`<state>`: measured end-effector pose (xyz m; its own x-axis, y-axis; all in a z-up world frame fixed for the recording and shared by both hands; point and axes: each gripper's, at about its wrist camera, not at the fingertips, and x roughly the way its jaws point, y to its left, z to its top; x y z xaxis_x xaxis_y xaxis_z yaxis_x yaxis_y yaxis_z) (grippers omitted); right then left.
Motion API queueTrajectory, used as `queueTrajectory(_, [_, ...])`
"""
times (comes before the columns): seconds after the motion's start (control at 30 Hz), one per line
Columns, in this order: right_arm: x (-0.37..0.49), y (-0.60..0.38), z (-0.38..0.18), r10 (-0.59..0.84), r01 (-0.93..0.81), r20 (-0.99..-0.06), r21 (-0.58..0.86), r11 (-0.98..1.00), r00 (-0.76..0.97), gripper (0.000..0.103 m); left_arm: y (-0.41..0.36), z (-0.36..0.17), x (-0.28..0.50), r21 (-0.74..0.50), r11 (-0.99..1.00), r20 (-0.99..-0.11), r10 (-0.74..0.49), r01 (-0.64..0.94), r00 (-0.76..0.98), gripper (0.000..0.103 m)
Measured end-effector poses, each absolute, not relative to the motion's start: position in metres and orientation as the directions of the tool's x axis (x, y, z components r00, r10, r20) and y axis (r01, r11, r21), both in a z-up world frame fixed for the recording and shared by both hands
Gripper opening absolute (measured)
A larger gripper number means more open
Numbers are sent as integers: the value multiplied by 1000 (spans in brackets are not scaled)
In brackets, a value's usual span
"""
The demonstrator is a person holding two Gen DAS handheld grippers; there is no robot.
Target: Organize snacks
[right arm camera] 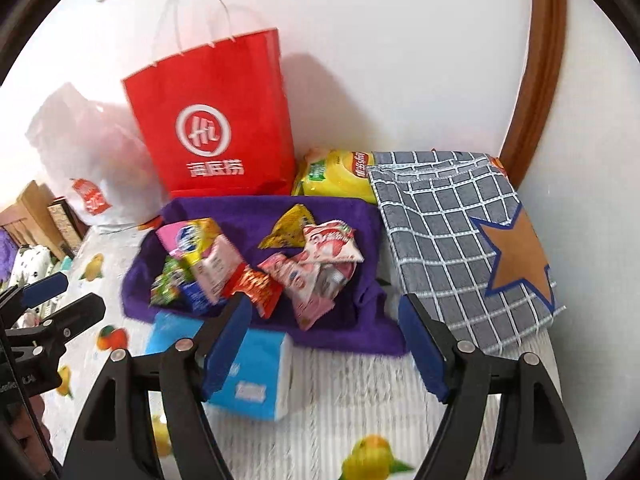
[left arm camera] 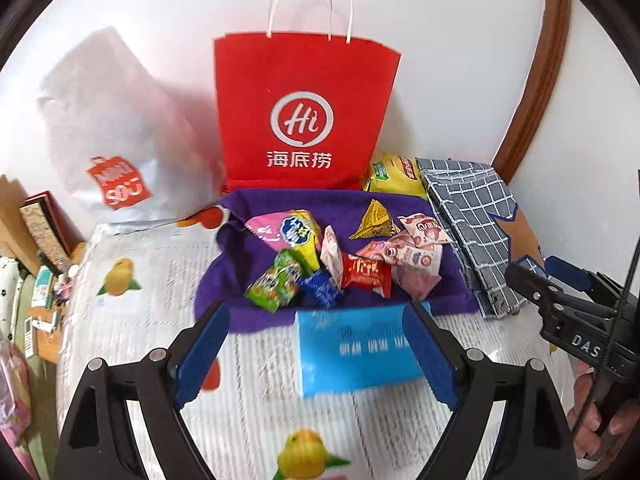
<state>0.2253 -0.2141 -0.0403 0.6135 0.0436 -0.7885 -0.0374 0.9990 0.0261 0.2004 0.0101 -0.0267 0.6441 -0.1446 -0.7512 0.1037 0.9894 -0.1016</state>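
The left gripper (left arm camera: 316,356) is hovering low over the table (left arm camera: 132,320), its blue fingers (left arm camera: 202,354) spread wide and released on either side of a light blue tissue pack (left arm camera: 356,348); whether they are touching the pack cannot be told. The right gripper (right arm camera: 324,348) is also hanging with its fingers (right arm camera: 422,346) parted and gripping nothing, its left finger in front of the same tissue pack (right arm camera: 244,376). The snacks (left arm camera: 340,256) are lying in a loose heap on a purple towel (left arm camera: 256,316), just behind the tissue pack: a green packet (left arm camera: 274,282), a red packet (left arm camera: 366,274), pink wrappers (left arm camera: 404,256) and a yellow triangular packet (left arm camera: 374,220). A red paper bag (left arm camera: 300,112) is standing upright behind the towel against the wall, with a white plastic bag (left arm camera: 116,140) at its left and a yellow chip bag (left arm camera: 394,178) at its right. A grey checked cloth (right arm camera: 456,232) bearing a brown star is lying right of the towel.
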Motion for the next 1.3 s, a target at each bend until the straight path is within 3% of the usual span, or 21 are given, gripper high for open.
queueTrajectory(0.2, [167,-206,-21,46,-50,-764,18,999,644,80,9,-9,142,-66,993,-704,-117,98,700,92])
queueTrajectory(0.33, [126,-205,-10,31,-44,-724,1,999,689,95,7,1,104,-43,995,-673,-93,86,733,95])
queueTrajectory(0.53, [79,-208,0,35,-51,-694,-3,999,719,102,3,8,62,-32,997,-646,-77,74,759,96])
queueTrajectory(1.3, [11,-223,22,59,-47,-644,36,998,762,102,-5,22,8,-39,997,-596,-77,67,799,98])
